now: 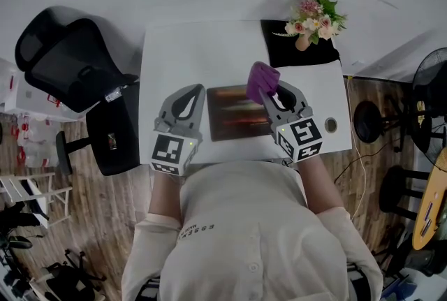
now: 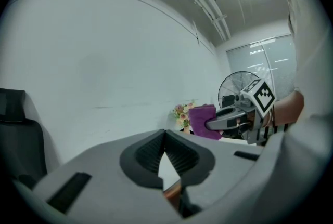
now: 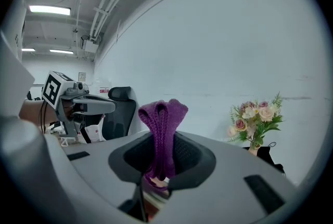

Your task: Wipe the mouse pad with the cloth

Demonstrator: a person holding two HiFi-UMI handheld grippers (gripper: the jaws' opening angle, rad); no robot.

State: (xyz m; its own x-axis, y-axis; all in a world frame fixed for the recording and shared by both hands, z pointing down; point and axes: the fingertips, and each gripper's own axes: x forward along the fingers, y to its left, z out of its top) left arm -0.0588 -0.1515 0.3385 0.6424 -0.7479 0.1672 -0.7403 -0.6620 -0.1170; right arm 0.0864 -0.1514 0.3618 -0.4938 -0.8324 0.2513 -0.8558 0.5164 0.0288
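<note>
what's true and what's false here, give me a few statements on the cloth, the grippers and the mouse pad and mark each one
1. The right gripper is shut on the purple cloth. True.
2. The left gripper holds a second cloth. False: its jaws are together with nothing between them.
3. The mouse pad lies on the white table. True.
4. The flowers stand on the mouse pad. False: they stand at the table's far right corner, apart from the pad.
</note>
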